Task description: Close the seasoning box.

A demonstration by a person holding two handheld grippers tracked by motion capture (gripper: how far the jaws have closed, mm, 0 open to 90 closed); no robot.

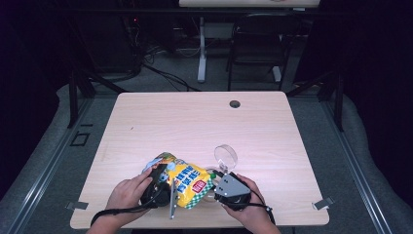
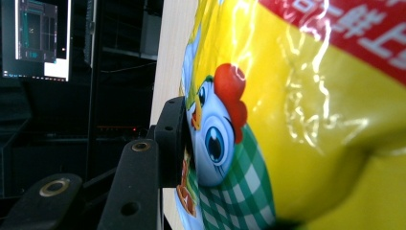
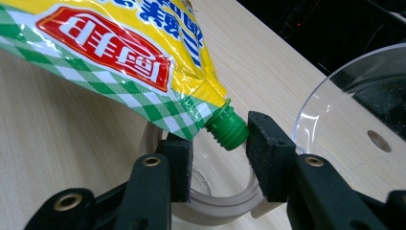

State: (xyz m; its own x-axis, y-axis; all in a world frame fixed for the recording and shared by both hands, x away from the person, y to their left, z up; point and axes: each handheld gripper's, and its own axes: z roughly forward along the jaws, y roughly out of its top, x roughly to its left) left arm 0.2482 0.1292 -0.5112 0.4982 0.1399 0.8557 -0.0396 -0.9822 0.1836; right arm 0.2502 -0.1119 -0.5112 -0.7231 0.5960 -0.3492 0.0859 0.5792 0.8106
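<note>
A yellow snack-style pouch [image 1: 187, 183] with a cartoon chicken, green checks and a red label lies tilted near the table's front edge. My left gripper [image 1: 167, 184] is shut on its left end; one black pad [image 2: 172, 139] presses into the pouch [image 2: 297, 120] and the other jaw is hidden behind it. The pouch [image 3: 119, 52] ends in a green threaded spout [image 3: 227, 129]. That spout sits between the jaws of my right gripper [image 3: 218, 153] [image 1: 217, 179], which is open: one pad is at the spout's tip, the other stands off. Below the spout is a clear round container [image 3: 215, 211].
The container's clear lid [image 1: 225, 157] [image 3: 344, 110] stands tipped up behind the right gripper. A round cable hole [image 1: 234, 104] is at the wooden table's [image 1: 195, 122] far side. A dark chair [image 1: 258, 39] and a desk leg stand beyond the table.
</note>
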